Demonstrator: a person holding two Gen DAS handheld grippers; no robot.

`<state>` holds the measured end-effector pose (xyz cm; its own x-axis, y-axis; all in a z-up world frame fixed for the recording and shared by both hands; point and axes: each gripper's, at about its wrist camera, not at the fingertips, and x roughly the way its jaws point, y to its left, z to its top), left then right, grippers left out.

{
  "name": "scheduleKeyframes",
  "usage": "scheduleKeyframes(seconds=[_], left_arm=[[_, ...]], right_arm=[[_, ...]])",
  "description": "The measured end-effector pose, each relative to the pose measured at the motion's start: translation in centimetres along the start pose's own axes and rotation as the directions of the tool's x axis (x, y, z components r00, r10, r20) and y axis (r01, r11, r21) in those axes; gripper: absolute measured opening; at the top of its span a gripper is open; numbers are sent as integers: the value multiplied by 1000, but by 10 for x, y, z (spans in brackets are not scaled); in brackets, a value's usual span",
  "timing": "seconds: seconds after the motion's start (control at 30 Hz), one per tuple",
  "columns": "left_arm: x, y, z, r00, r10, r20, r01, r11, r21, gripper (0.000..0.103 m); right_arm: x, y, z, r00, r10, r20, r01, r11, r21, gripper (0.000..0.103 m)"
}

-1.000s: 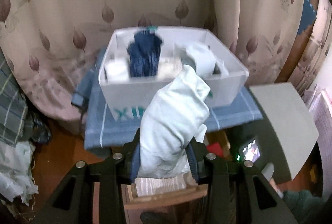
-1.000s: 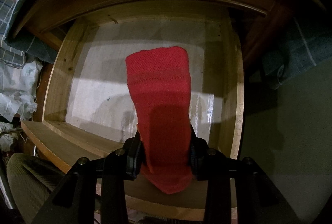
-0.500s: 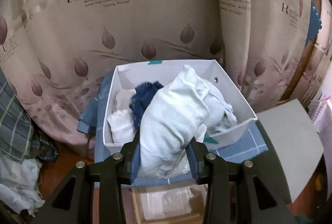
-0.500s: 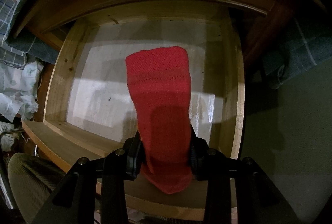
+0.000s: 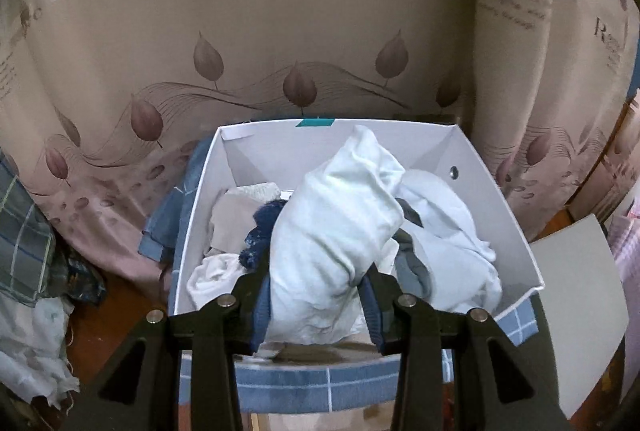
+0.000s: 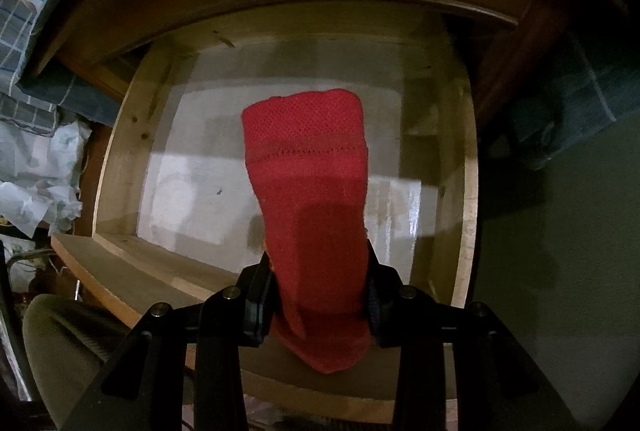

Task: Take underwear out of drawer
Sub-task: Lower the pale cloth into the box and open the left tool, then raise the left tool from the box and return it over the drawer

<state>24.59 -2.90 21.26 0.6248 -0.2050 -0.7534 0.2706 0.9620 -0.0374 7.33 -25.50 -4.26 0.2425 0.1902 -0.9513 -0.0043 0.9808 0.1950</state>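
Underwear, pale mint cotton bundle (image 5: 336, 231), clamped in left gripper (image 5: 316, 301), now over white cardboard box (image 5: 504, 215), closer than before. Right gripper (image 6: 320, 301) unmoved, pinching red mesh underwear (image 6: 308, 167) above wooden drawer (image 6: 120, 151).

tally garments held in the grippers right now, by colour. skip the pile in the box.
Pale mint-white: 1, the pale garment clamped in the left gripper over the white box.
Red: 1, the red garment clamped in the right gripper over the wooden drawer.
Total: 2

One white cardboard box (image 5: 496, 207), one open wooden drawer (image 6: 466, 191), one pale-blue folded garment (image 5: 336, 231) and one red knitted garment (image 6: 312, 199) are counted.
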Motion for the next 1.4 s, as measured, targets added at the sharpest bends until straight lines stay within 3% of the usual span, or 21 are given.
scheduleKeyframes(seconds=[0.43,0.9,1.13,1.4], left_arm=[[38,11,13,1000,11,-14,-11,999,-48,42],[18,5,13,1000,21,-10,-21,999,-31,52],[-2,6,12,999,18,38,-16,999,-46,58],[-22,6,-10,998,46,49,-46,999,-6,58]], right_arm=[[1,2,0,1000,20,-7,-20,1000,2,34],[2,7,1,1000,3,-9,-3,1000,-6,34],[3,9,2,1000,1,-9,-1,1000,-9,34],[3,9,1,1000,-8,-9,7,1000,-13,34]])
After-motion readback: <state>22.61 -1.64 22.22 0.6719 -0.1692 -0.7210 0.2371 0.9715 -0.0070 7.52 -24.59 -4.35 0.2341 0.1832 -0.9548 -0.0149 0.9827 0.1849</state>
